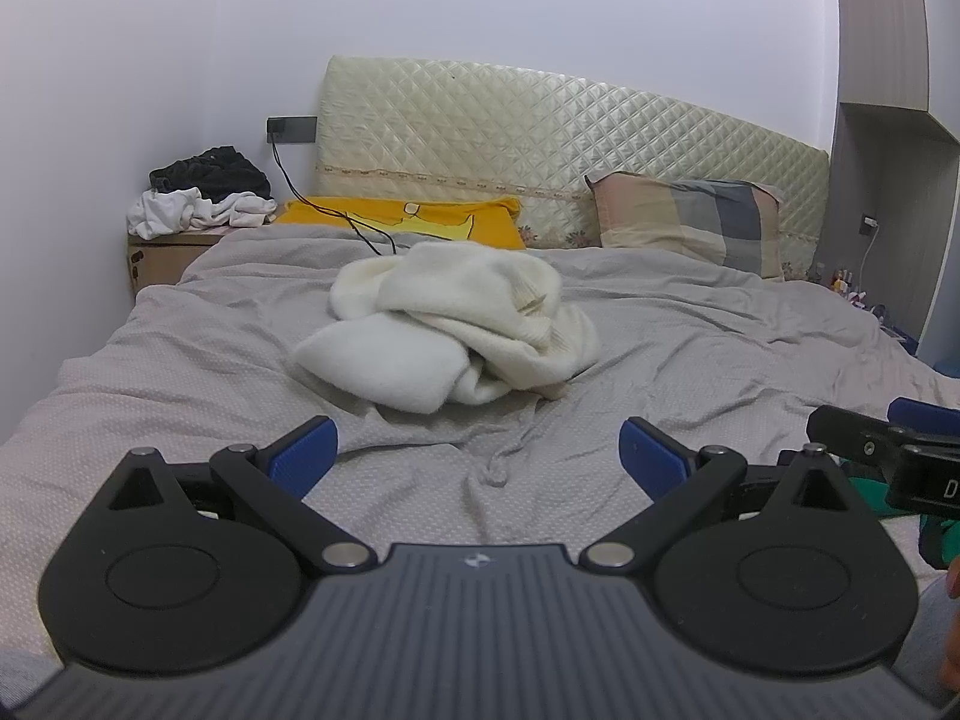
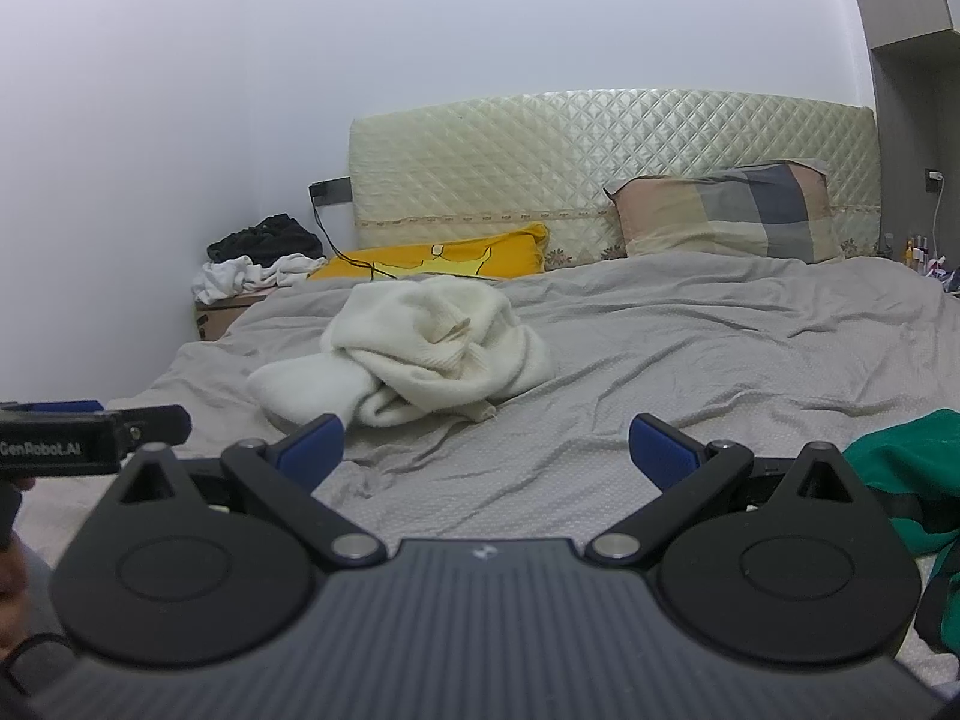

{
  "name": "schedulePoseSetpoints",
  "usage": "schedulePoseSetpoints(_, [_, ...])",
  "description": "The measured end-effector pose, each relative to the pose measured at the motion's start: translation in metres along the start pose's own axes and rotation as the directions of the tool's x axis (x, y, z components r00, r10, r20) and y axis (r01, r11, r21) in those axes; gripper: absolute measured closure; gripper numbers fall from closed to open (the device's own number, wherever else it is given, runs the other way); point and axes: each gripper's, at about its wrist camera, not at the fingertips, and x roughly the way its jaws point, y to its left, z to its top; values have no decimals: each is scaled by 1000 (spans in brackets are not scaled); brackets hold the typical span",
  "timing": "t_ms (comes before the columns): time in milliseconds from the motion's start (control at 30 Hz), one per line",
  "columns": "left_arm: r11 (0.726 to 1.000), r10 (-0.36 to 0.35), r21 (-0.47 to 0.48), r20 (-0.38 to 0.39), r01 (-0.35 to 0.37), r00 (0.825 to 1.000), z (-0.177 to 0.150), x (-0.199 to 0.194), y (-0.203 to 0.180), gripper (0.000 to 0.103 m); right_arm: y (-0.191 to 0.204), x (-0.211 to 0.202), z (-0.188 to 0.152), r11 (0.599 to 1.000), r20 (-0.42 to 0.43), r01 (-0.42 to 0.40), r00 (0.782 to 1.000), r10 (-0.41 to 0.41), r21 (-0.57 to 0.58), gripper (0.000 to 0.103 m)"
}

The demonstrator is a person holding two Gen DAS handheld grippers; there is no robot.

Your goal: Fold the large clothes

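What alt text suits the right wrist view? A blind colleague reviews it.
Open right gripper hovers over a grey bed, facing a crumpled cream sweater. A green garment lies at right.

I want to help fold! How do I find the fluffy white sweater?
Look at the big bed with the grey sheet. The cream sweater lies bunched in a heap near the middle, in front of the yellow pillow. It is the only white thing lying on the sheet.
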Motion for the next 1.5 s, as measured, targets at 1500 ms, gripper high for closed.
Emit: schedulePoseSetpoints(1500, [1000, -10, -5, -30, 10, 1000, -1, 17, -5, 1, -5, 11, -3, 999, -46, -4, 999, 5, 40, 0])
